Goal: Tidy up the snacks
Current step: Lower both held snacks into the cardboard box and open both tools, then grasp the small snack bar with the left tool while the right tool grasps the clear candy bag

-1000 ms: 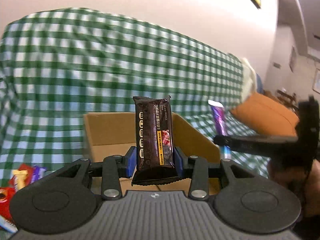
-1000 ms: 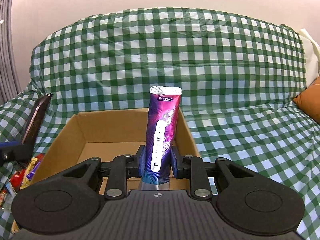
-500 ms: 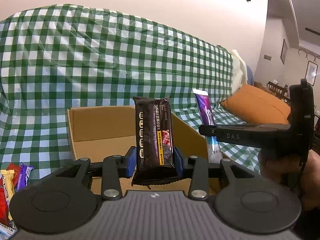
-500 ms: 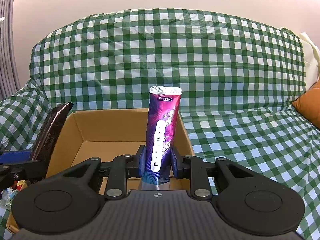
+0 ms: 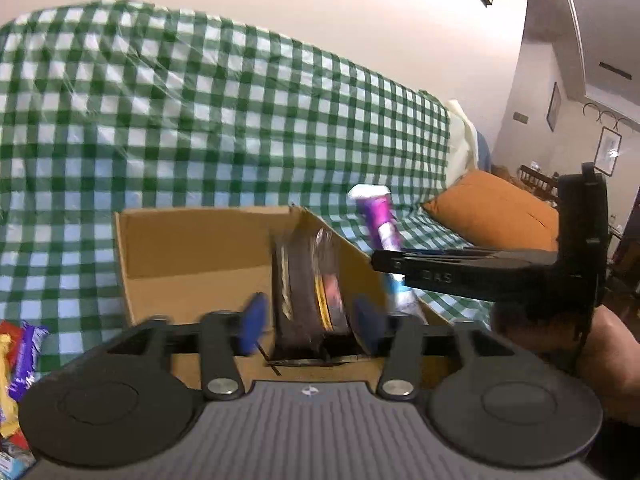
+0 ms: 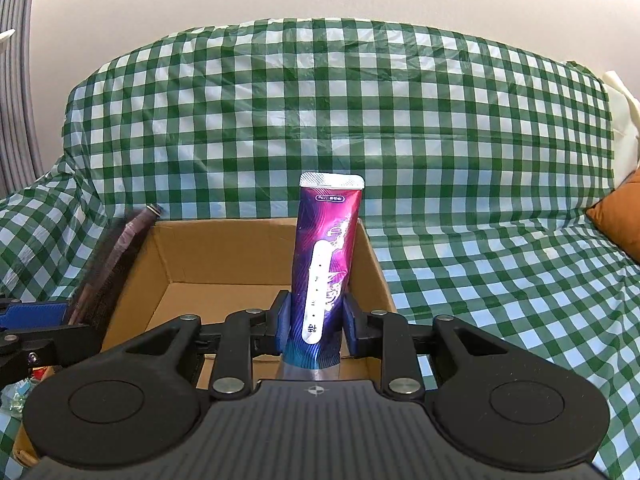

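An open cardboard box [image 5: 192, 240] stands on the green checked cover; it also shows in the right wrist view [image 6: 224, 256]. My left gripper [image 5: 310, 322] has its jaws spread apart, and the dark brown snack bar [image 5: 306, 296] is blurred between them, loose, over the box. In the right wrist view the bar [image 6: 116, 260] shows at the box's left wall. My right gripper [image 6: 314, 320] is shut on an upright purple snack pouch [image 6: 326, 264], held over the box's near right side. The pouch [image 5: 382, 224] also shows in the left wrist view.
Several wrapped snacks [image 5: 20, 360] lie on the cover left of the box. An orange cushion [image 5: 492, 212] sits to the right on the sofa. The sofa back [image 6: 340, 100] rises behind the box.
My left gripper has opened and let go of the dark bar, which is dropping toward the box. The right gripper has kept hold of the purple pouch and barely moved.
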The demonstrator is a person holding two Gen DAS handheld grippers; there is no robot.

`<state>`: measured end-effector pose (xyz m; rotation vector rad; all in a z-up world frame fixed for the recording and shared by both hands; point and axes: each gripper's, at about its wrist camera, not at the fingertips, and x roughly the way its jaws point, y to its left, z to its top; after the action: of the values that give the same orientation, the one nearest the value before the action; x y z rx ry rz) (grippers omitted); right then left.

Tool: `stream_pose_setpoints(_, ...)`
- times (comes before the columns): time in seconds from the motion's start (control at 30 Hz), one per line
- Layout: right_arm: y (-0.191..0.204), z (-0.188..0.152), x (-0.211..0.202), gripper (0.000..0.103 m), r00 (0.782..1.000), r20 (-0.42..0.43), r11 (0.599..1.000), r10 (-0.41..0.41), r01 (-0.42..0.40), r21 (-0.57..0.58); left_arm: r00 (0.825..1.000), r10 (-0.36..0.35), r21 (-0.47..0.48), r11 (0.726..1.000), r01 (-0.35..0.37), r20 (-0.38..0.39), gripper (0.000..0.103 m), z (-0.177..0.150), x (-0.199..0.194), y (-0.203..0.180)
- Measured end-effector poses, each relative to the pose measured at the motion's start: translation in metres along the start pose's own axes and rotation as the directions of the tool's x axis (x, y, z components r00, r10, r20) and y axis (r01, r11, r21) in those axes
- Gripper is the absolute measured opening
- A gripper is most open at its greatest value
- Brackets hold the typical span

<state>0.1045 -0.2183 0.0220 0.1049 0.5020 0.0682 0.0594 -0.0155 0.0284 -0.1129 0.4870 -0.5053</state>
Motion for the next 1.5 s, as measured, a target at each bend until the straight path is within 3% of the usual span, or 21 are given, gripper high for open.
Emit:
stream_pose_setpoints(0.07, 0.001, 0.0, 0.001, 0.062, 1.0, 0.001, 1.0, -0.02, 0.02, -0.011, 1.0, 0.018, 0.011, 1.0, -0.018, 0.004, 0.069, 0.0, 0.0, -0.001)
stream_pose_setpoints(0.27, -0.002, -0.001, 0.001, 0.064, 1.0, -0.001, 1.0, -0.024, 0.024, -0.011, 0.999, 0.03, 0.0, 1.0, -0.03, 0.018, 0.066, 0.001, -0.005, 0.003)
stream_pose_setpoints(0.37, -0.001, 0.0, 0.003, 0.064, 1.0, -0.001, 1.0, -0.021, 0.021, -0.018, 0.999, 0.045, 0.006, 0.999, -0.045, 0.023, 0.05, 0.002, -0.008, 0.006)
stream_pose_setpoints(0.43, 0.0, 0.001, 0.005, 0.064, 1.0, 0.002, 1.0, -0.013, 0.013, -0.023, 0.998, 0.057, 0.004, 0.998, -0.057, 0.027, 0.026, 0.003, -0.011, 0.01)
stream_pose_setpoints(0.47, 0.002, 0.001, 0.006, 0.063, 1.0, 0.003, 1.0, -0.008, 0.008, -0.024, 0.998, 0.061, -0.001, 0.998, -0.061, 0.031, 0.022, 0.003, -0.014, 0.013)
stream_pose_setpoints(0.53, 0.003, 0.002, 0.006, 0.057, 1.0, 0.009, 1.0, 0.01, -0.009, -0.026, 0.995, 0.084, -0.009, 0.996, -0.083, 0.048, 0.011, 0.005, -0.02, 0.02)
stream_pose_setpoints(0.6, 0.008, 0.003, 0.006, 0.032, 0.999, 0.016, 0.999, 0.038, -0.038, -0.029, 0.991, 0.118, -0.03, 0.993, -0.116, 0.061, 0.01, 0.008, -0.029, 0.03)
stream_pose_setpoints(0.67, 0.015, 0.003, 0.006, 0.015, 0.997, 0.021, 0.997, 0.074, -0.073, -0.035, 0.983, 0.172, -0.071, 0.983, -0.167, 0.065, 0.01, 0.009, -0.04, 0.045)
stream_pose_setpoints(0.8, 0.04, 0.004, -0.002, 0.012, 0.986, 0.069, 0.984, 0.155, -0.148, -0.098, 0.949, 0.313, -0.165, 0.938, -0.306, 0.02, 0.01, 0.005, -0.063, 0.084)
stream_pose_setpoints(0.9, 0.064, 0.003, -0.011, 0.012, 0.966, 0.101, 0.961, 0.237, -0.218, -0.168, 0.908, 0.413, -0.231, 0.879, -0.416, -0.063, 0.01, -0.003, -0.079, 0.119)
stream_pose_setpoints(1.07, 0.118, -0.005, -0.031, 0.013, 0.904, 0.123, 0.883, 0.409, -0.357, -0.306, 0.817, 0.513, -0.292, 0.765, -0.574, -0.262, 0.01, -0.032, -0.104, 0.174)
stream_pose_setpoints(1.13, 0.142, -0.011, -0.04, 0.013, 0.872, 0.103, 0.835, 0.479, -0.417, -0.358, 0.793, 0.51, -0.324, 0.728, -0.604, -0.332, 0.01, -0.047, -0.113, 0.192)
stream_pose_setpoints(1.3, 0.215, -0.044, -0.051, 0.013, 0.785, -0.034, 0.67, 0.618, -0.549, -0.499, 0.775, 0.416, -0.444, 0.647, -0.619, -0.475, 0.01, -0.079, -0.128, 0.232)
stream_pose_setpoints(1.37, 0.238, -0.06, -0.051, 0.013, 0.774, -0.105, 0.616, 0.624, -0.57, -0.545, 0.773, 0.382, -0.485, 0.615, -0.621, -0.506, 0.01, -0.089, -0.134, 0.245)
stream_pose_setpoints(1.43, 0.258, -0.079, -0.047, 0.014, 0.795, -0.168, 0.585, 0.583, -0.554, -0.592, 0.774, 0.386, -0.474, 0.625, -0.62, -0.502, 0.01, -0.089, -0.133, 0.245)
stream_pose_setpoints(1.47, 0.267, -0.088, -0.042, 0.014, 0.803, -0.212, 0.567, 0.557, -0.554, -0.61, 0.766, 0.396, -0.452, 0.634, -0.627, -0.507, 0.011, -0.089, -0.132, 0.243)
stream_pose_setpoints(1.5, 0.272, -0.096, -0.039, 0.014, 0.811, -0.238, 0.556, 0.534, -0.549, -0.624, 0.744, 0.425, -0.411, 0.639, -0.65, -0.516, 0.013, -0.087, -0.131, 0.238)
